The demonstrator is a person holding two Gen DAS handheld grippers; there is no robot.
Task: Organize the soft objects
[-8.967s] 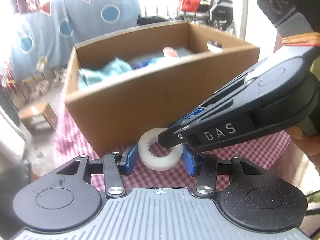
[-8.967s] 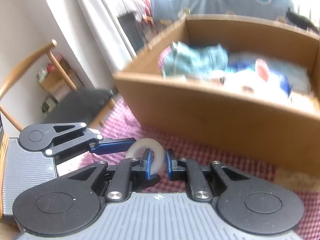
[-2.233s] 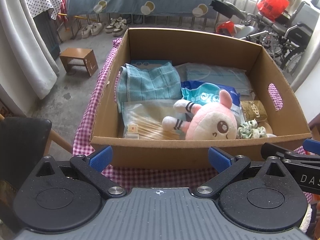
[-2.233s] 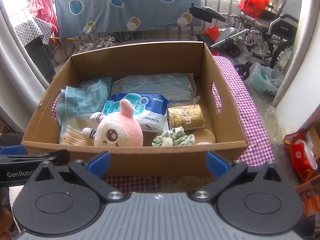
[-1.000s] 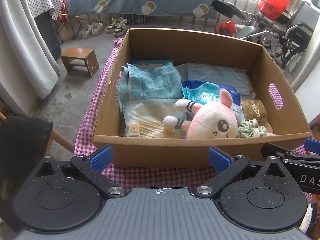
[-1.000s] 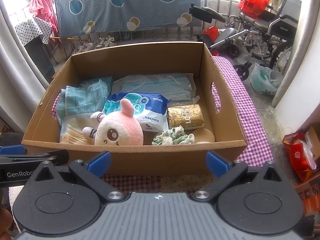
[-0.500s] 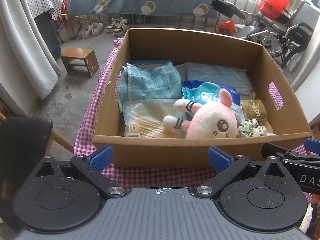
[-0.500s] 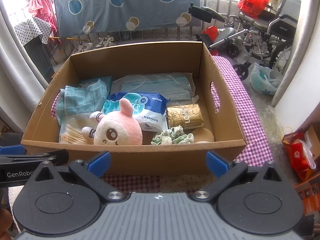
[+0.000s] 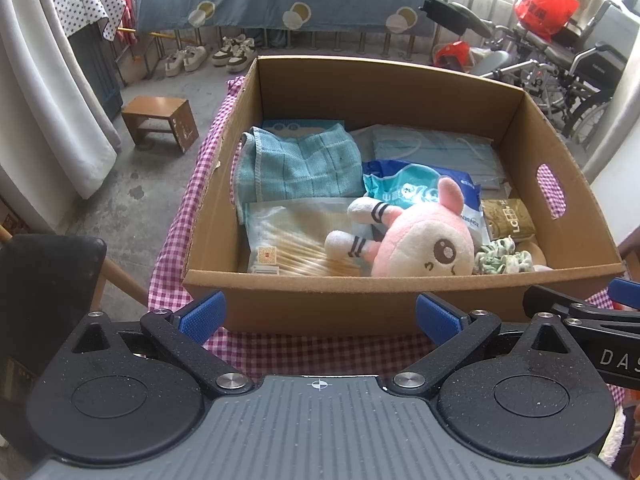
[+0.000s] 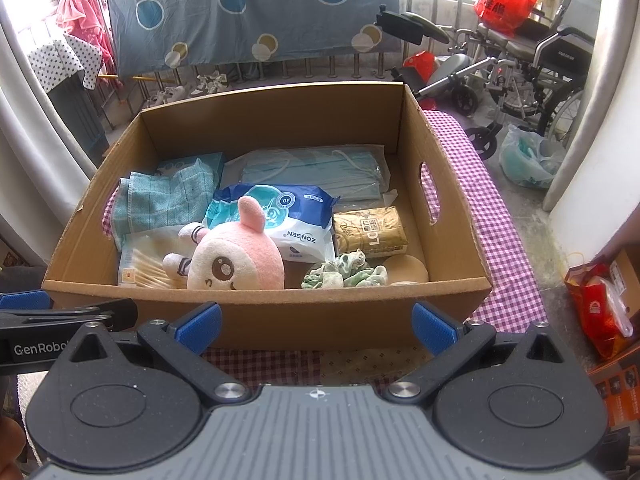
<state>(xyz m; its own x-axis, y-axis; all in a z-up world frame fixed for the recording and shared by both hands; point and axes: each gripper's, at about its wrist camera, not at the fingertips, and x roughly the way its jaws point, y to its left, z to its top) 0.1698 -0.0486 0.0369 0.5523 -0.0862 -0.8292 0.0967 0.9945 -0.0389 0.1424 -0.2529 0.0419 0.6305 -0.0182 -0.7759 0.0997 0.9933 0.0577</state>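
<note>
Soft objects are lying packed together inside an open cardboard box that is sitting on a bench covered with a pink-and-white checked cloth. Nearest the front wall, a pink plush toy with a cream face, one round brown eye and a pink ear is lying on its side, its striped white limbs resting over a clear packet of cotton swabs. Behind the swabs a folded teal towel is leaning against the left wall. A blue-and-white pack of wipes is lying in the middle, partly under the toy's ear, with a clear bag of pale blue face masks behind it at the back wall. Just right of the wipes a gold-brown packet is lying flat, and in front of it a crumpled green-and-white scrunchie is resting beside a tan round object.

Both tools are hovering in front of the box's near wall, touching nothing. The left tool is standing with its blue pads spread wide and empty, and the right tool is likewise spread wide and empty.
</note>
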